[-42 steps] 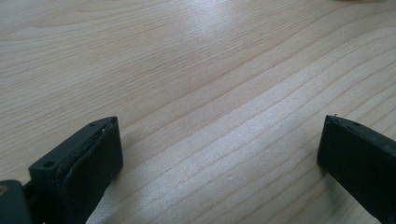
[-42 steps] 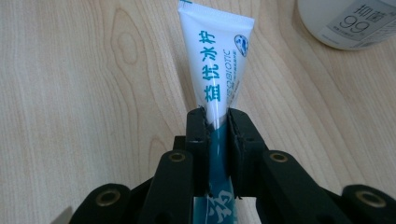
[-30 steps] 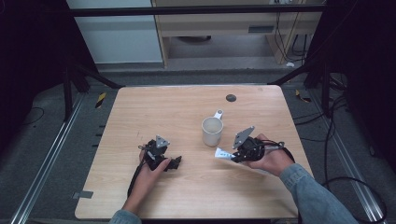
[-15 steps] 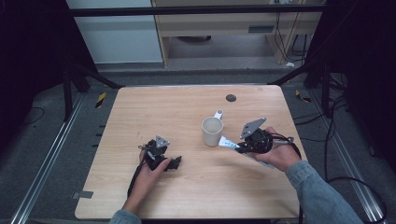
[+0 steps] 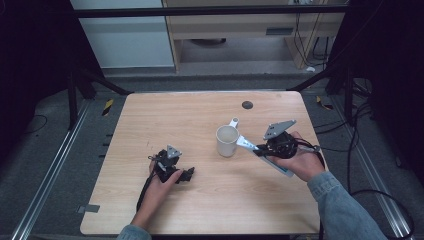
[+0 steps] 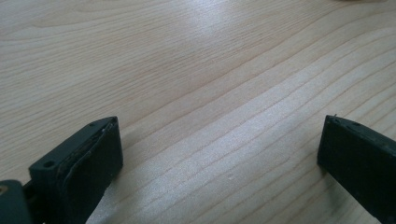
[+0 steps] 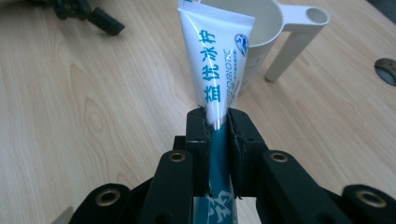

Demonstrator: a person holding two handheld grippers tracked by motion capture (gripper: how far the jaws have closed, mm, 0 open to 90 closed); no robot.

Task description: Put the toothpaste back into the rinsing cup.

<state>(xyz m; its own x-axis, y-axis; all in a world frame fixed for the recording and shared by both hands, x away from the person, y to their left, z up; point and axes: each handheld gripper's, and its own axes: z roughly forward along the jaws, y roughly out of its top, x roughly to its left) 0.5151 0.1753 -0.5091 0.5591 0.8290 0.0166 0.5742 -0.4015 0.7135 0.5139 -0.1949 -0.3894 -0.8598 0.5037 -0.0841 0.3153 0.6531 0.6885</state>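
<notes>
Step, our guess: toothpaste tube to white cup | R gripper fingers clamped on tube mid-body, crimped end at cup rim | L gripper fingers apart, resting on tabletop, w/ nothing between | next: we lift, tip tube into cup, then release.

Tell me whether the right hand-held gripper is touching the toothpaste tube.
Touching. In the right gripper view, the right hand-held gripper has both jaws pressed against the toothpaste tube.
</notes>
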